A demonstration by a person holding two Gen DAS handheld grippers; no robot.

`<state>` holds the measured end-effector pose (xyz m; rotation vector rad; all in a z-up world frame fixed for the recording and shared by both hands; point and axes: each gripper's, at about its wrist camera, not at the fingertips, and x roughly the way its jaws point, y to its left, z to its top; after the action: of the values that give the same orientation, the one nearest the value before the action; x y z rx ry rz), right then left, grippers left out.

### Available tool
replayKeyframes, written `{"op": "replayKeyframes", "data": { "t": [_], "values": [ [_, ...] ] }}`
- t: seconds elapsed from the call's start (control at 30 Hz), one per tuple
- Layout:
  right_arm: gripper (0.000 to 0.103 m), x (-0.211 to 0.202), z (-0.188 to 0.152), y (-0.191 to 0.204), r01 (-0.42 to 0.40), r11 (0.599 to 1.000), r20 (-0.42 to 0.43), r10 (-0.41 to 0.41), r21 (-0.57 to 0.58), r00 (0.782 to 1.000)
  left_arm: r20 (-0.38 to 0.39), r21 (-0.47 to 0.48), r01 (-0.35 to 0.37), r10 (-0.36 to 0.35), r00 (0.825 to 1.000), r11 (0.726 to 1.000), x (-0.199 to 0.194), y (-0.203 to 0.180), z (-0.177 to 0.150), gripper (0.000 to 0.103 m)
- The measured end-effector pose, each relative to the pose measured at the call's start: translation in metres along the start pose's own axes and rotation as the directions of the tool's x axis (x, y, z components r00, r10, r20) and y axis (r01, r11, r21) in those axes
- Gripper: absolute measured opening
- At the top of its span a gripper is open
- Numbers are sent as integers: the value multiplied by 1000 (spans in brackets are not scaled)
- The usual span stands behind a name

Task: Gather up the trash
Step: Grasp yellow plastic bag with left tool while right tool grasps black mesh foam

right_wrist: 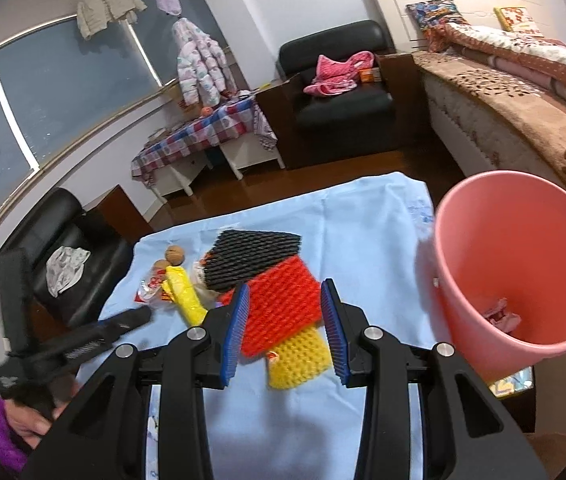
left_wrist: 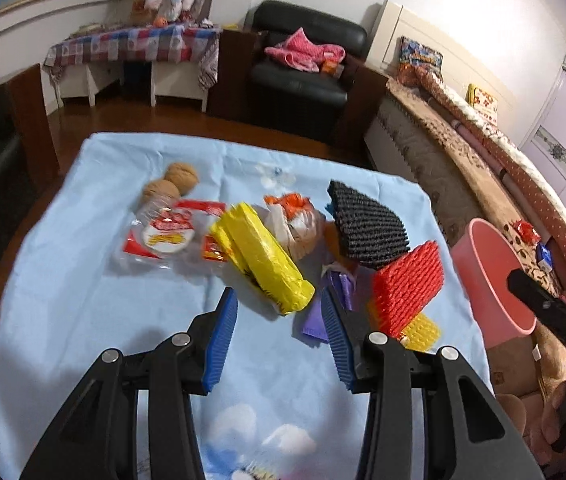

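My left fingers (left_wrist: pixel 279 316) stand wide and empty above the yellow wrapper (left_wrist: pixel 261 256) on the blue-clothed surface (left_wrist: pixel 83 280). My right fingers (right_wrist: pixel 285 312) gape, holding nothing, over the red foam net (right_wrist: pixel 279 304), with the pink bin (right_wrist: pixel 523 264) just beside.

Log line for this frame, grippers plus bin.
left gripper: open, over yellow wrapper | right gripper: open, empty, over red foam net | pink bin: some trash inside
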<state>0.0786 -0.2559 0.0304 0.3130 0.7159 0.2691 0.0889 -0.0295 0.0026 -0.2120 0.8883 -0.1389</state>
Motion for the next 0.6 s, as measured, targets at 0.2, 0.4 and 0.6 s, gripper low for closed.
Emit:
{"op": "replayKeyframes", "data": {
  "t": [0.2,0.4,0.6],
  "values": [
    [38,16,3,21,-59,994,-28,57,-91,998,-44,-52,-19,17,999,998,37,2,9,43],
    [38,44,3,56,-95,965,-93,74,-246,993,-85,-112,-7,-3,996,994,64,16,12,21],
    [38,70,5,79,-110,937,-141,66,-333,988,-67,-144,32,-42,997,989,62,29,11,8]
  ]
}}
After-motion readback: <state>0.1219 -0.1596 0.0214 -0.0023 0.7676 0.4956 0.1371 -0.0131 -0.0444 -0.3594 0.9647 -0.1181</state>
